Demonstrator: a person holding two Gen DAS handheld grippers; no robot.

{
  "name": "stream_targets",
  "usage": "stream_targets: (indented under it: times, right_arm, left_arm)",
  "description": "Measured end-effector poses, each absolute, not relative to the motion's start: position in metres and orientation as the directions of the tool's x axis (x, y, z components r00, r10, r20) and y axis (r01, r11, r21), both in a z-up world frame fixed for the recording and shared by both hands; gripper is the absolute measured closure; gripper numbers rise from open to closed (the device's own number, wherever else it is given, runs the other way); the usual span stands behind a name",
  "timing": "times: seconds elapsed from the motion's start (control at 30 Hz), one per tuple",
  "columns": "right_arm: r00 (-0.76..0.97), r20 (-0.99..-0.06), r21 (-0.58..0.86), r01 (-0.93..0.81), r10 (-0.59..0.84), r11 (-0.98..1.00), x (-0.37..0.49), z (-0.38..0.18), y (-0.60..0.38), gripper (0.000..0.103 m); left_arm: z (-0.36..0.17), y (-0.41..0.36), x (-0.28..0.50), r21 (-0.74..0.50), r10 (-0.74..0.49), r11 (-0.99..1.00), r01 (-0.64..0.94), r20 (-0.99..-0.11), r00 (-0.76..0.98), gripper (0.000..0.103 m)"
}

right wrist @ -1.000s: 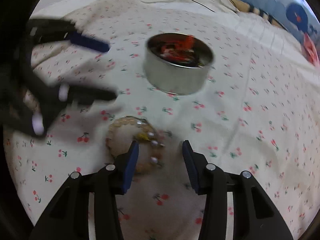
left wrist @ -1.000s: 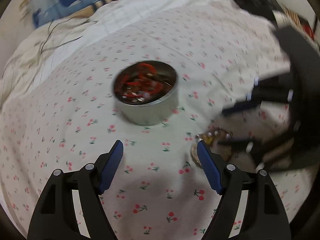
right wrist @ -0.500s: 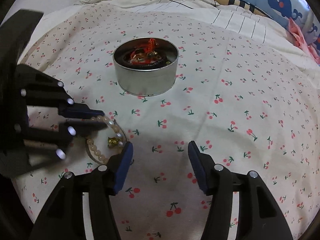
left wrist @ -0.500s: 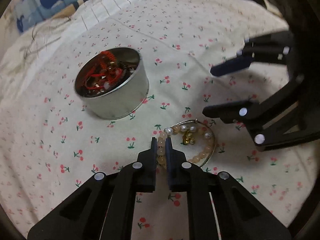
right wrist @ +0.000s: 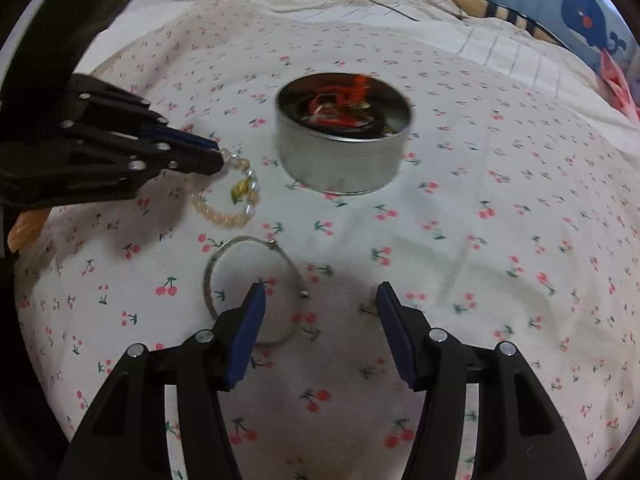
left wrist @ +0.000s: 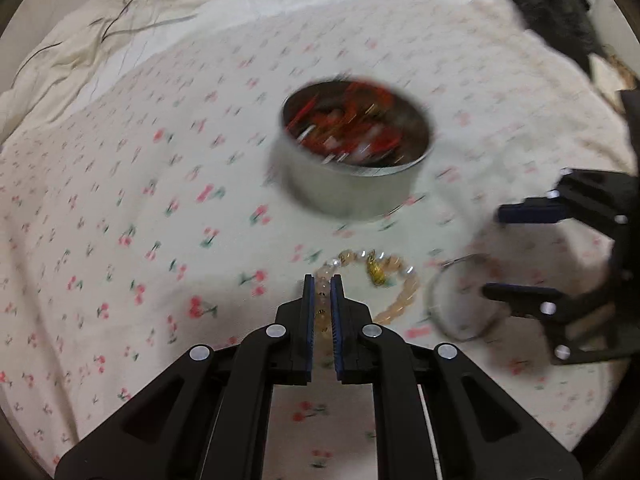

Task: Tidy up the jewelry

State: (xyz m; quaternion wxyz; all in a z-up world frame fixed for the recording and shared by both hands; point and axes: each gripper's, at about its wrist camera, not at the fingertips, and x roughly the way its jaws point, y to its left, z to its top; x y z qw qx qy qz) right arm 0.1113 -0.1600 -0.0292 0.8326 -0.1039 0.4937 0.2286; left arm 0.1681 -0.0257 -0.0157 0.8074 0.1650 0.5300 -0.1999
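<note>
Your left tool (left wrist: 322, 280) is clamped on the bead bracelet (left wrist: 404, 294), which lies on the bed (left wrist: 120, 200), its loop apparently stretching toward the tin (left wrist: 352, 184). Your right tool (right wrist: 320, 296) gapes over the wire bangle (right wrist: 224, 256).

One tin (right wrist: 344, 156) of red jewelry at twelve o'clock, one bead bracelet (right wrist: 224, 208), one silver bangle (right wrist: 256, 288), two tools on one bed (right wrist: 500, 240).
</note>
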Motion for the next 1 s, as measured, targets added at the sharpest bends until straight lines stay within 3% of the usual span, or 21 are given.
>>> stream_targets:
  times: [0.1, 0.17, 0.2, 0.23, 0.3, 0.37, 0.4, 0.43, 0.47, 0.5, 0.77, 0.83, 0.87, 0.93, 0.97, 1.0]
  right_arm:
    - [0.407, -0.870, 0.051, -0.485, 0.277, 0.873, 0.111, -0.033, -0.156, 0.047]
    - [0.402, -0.868, 0.074, -0.478, 0.292, 0.875, 0.112, -0.033, -0.158, 0.047]
    - [0.400, -0.867, 0.080, -0.477, 0.298, 0.875, 0.113, -0.033, -0.159, 0.047]
    - [0.398, -0.867, 0.080, -0.481, 0.299, 0.873, 0.111, -0.033, -0.157, 0.053]
    - [0.392, -0.870, 0.075, -0.496, 0.301, 0.865, 0.109, -0.035, -0.154, 0.062]
    - [0.390, -0.869, 0.064, -0.520, 0.303, 0.852, 0.106, -0.034, -0.149, 0.081]
    - [0.392, -0.870, 0.057, -0.524, 0.300, 0.850, 0.106, -0.033, -0.147, 0.095]
    - [0.390, -0.869, 0.059, -0.527, 0.303, 0.848, 0.105, -0.033, -0.147, 0.097]
    - [0.391, -0.867, 0.060, -0.532, 0.308, 0.845, 0.104, -0.031, -0.147, 0.097]
    - [0.391, -0.865, 0.067, -0.533, 0.316, 0.843, 0.104, -0.028, -0.148, 0.097]
    - [0.413, -0.866, 0.089, -0.429, 0.283, 0.899, 0.114, -0.025, -0.179, 0.093]
    - [0.403, -0.866, 0.098, -0.444, 0.296, 0.891, 0.113, -0.028, -0.176, 0.063]
    - [0.401, -0.867, 0.092, -0.453, 0.295, 0.887, 0.112, -0.029, -0.171, 0.060]
    - [0.404, -0.876, 0.054, -0.462, 0.264, 0.885, 0.111, -0.035, -0.164, 0.059]
    - [0.404, -0.876, 0.055, -0.460, 0.264, 0.886, 0.108, -0.035, -0.164, 0.059]
    - [0.402, -0.874, 0.065, -0.460, 0.273, 0.885, 0.109, -0.035, -0.164, 0.067]
  left_arm:
    - [-0.023, -0.031, 0.167, 0.090, -0.112, 0.855, 0.510, -0.929, 0.352, 0.095]
    - [-0.024, -0.030, 0.167, 0.119, -0.086, 0.855, 0.505, -0.928, 0.364, 0.087]
    - [-0.022, -0.027, 0.168, 0.135, -0.071, 0.858, 0.496, -0.925, 0.374, 0.074]
    - [-0.022, -0.025, 0.169, 0.159, -0.049, 0.864, 0.478, -0.918, 0.394, 0.053]
    - [-0.023, -0.020, 0.173, 0.164, -0.036, 0.879, 0.448, -0.914, 0.404, 0.038]
    - [-0.030, -0.019, 0.175, 0.142, -0.039, 0.889, 0.434, -0.923, 0.383, 0.038]
    - [-0.032, -0.019, 0.175, 0.137, -0.043, 0.889, 0.437, -0.925, 0.378, 0.043]
    - [-0.031, -0.021, 0.174, 0.108, -0.074, 0.881, 0.461, -0.931, 0.359, 0.065]
    - [-0.032, -0.022, 0.173, 0.084, -0.100, 0.873, 0.481, -0.934, 0.344, 0.077]
    - [-0.029, -0.025, 0.170, 0.071, -0.116, 0.864, 0.498, -0.935, 0.336, 0.096]
    - [-0.027, -0.030, 0.164, 0.094, -0.116, 0.842, 0.531, -0.930, 0.348, 0.096]
    - [-0.027, -0.025, 0.166, 0.092, -0.116, 0.844, 0.528, -0.930, 0.348, 0.094]
    - [-0.028, -0.023, 0.167, 0.097, -0.113, 0.844, 0.528, -0.929, 0.351, 0.091]
    - [-0.029, -0.021, 0.167, 0.135, -0.077, 0.854, 0.503, -0.922, 0.379, 0.066]
    - [-0.030, -0.018, 0.168, 0.157, -0.054, 0.861, 0.483, -0.918, 0.394, 0.059]
    - [-0.031, -0.016, 0.168, 0.159, -0.050, 0.867, 0.472, -0.916, 0.399, 0.055]
